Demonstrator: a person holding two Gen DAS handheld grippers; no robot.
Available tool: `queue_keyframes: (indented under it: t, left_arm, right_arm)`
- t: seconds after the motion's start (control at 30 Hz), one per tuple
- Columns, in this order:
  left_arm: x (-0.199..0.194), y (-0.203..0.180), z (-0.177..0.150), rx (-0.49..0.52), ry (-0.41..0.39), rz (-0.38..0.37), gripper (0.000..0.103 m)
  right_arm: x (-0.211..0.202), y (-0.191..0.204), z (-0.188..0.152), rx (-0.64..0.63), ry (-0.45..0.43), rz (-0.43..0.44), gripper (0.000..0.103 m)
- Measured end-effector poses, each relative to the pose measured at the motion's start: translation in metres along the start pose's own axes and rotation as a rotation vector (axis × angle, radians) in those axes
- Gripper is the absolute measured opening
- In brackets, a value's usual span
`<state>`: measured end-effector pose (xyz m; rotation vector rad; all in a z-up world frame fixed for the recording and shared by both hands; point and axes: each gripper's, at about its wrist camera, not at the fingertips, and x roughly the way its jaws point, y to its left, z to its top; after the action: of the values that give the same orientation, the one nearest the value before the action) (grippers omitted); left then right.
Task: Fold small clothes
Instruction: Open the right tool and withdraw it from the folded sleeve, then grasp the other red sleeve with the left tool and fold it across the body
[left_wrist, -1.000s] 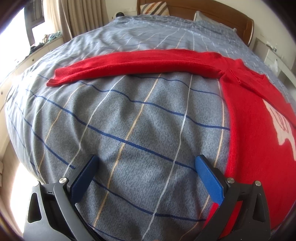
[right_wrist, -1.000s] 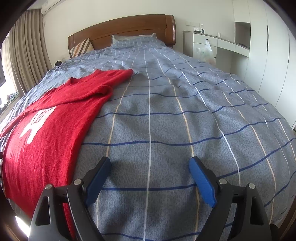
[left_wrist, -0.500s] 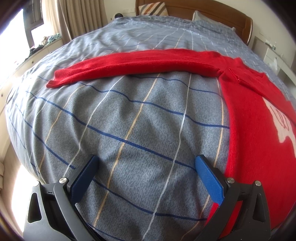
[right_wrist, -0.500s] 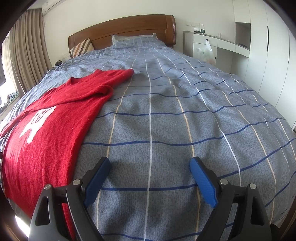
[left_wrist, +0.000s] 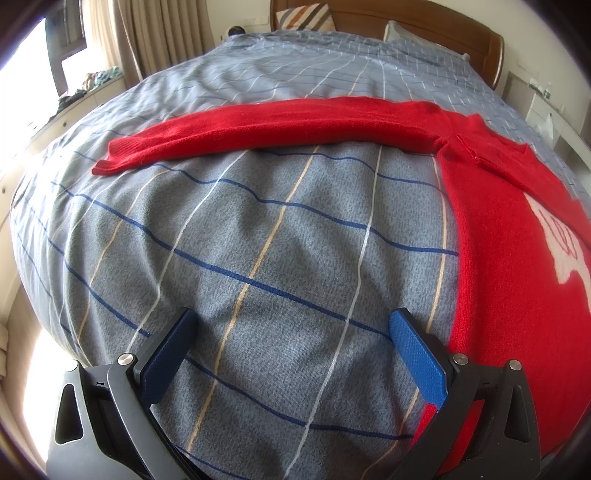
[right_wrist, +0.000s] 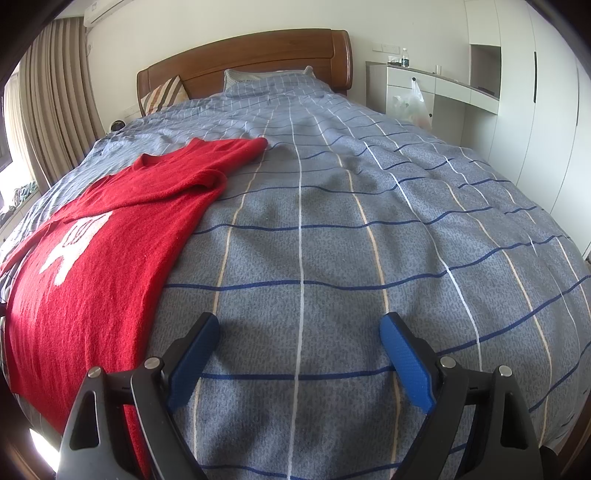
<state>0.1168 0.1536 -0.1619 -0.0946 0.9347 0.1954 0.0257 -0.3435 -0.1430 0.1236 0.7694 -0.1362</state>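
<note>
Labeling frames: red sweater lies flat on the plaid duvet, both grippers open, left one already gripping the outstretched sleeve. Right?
Not quite. The left gripper is open but grips nothing; the left wrist view shows only duvet between its fingers, with the sleeve farther up the bed. The red sweater lies flat; the right gripper is open.

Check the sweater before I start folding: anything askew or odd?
One thing: the red sweater is uneven. In the left wrist view one sleeve lies stretched straight across the duvet; in the right wrist view the other sleeve is folded over the body. Both grippers, left and right, are open and empty.
</note>
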Motion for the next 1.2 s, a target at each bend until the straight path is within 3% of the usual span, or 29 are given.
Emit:
queue_keyframes:
  t: [0.3, 0.43, 0.57, 0.67, 0.83, 1.0, 1.1, 1.13, 1.17, 1.2]
  left_arm:
    - [-0.011, 0.002, 0.009, 0.022, 0.024, -0.019, 0.102]
    - [-0.039, 0.015, 0.027, 0.019, -0.019, -0.079, 0.102]
    - [-0.050, 0.057, 0.050, -0.062, -0.026, -0.152, 0.102]
    - [-0.038, 0.101, 0.069, -0.157, -0.004, -0.167, 0.102]
    - [-0.001, 0.167, 0.101, -0.307, 0.019, -0.122, 0.102]
    - [0.040, 0.185, 0.119, -0.363, 0.073, -0.087, 0.100]
    - [0.056, 0.179, 0.125, -0.351, 0.098, -0.065, 0.074]
    - [0.059, 0.177, 0.127, -0.338, 0.094, -0.041, 0.058]
    - [0.059, 0.174, 0.128, -0.318, 0.084, -0.008, 0.027]
    - [0.058, 0.171, 0.130, -0.300, 0.077, 0.015, 0.015]
  right_arm:
    - [-0.003, 0.000, 0.000, 0.012, -0.007, 0.009, 0.089]
    - [-0.005, -0.002, 0.001, 0.024, -0.008, 0.019, 0.089]
    - [-0.004, -0.001, 0.001, 0.019, -0.007, 0.014, 0.089]
    - [-0.003, -0.001, 0.002, 0.020, -0.009, 0.012, 0.089]
    - [-0.002, 0.001, 0.001, 0.010, -0.008, -0.001, 0.089]
    - [-0.001, 0.002, 0.000, -0.001, -0.007, -0.013, 0.089]
    - [-0.001, 0.003, 0.000, -0.004, -0.007, -0.015, 0.089]
    - [-0.001, 0.003, 0.000, -0.004, -0.007, -0.015, 0.089]
    - [-0.001, 0.003, 0.000, -0.004, -0.007, -0.015, 0.089]
    - [-0.001, 0.003, 0.000, -0.003, -0.007, -0.015, 0.089]
